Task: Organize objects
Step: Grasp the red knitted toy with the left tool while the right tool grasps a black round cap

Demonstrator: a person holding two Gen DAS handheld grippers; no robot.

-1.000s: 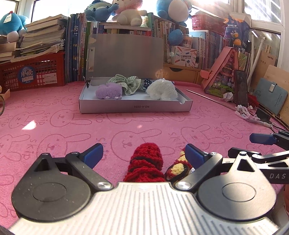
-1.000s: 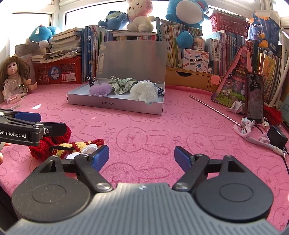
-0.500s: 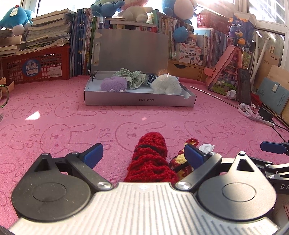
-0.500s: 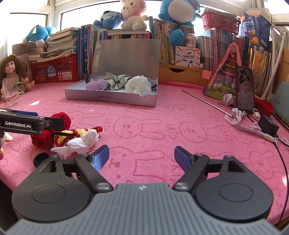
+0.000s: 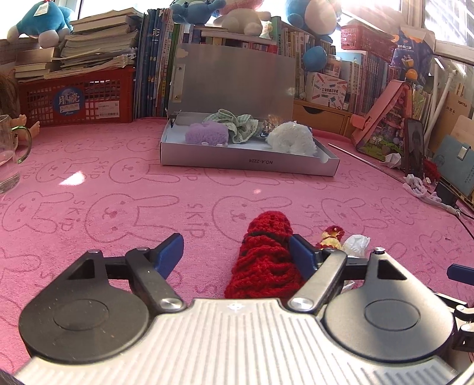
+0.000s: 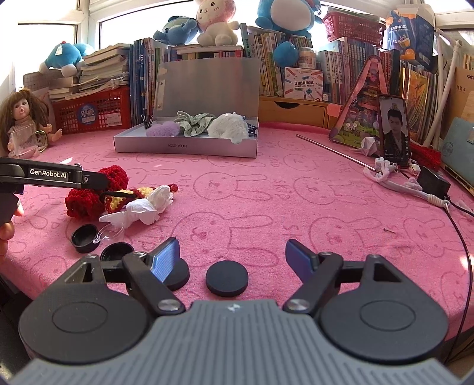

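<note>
Low in the frame's centre, the left claw (image 5: 235, 250) has just been closing around the red crocheted piece (image 5: 266, 254) on the pink tabletop (image 5: 118, 183), one pad touching, the other apart, suggesting pickup for the silver box (image 5: 248, 161); the right claw (image 6: 232, 256) stays spread, empty.

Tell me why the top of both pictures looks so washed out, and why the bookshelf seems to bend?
Left wrist view: sun through the window flares white at the upper right, hazing the books; a bright glint sits on the open silver box. Right wrist view: the windows behind the plush toys are blown out. Both views: the fisheye lens bows straight lines, so the shelves and the pink mat curve toward the edges.
</note>
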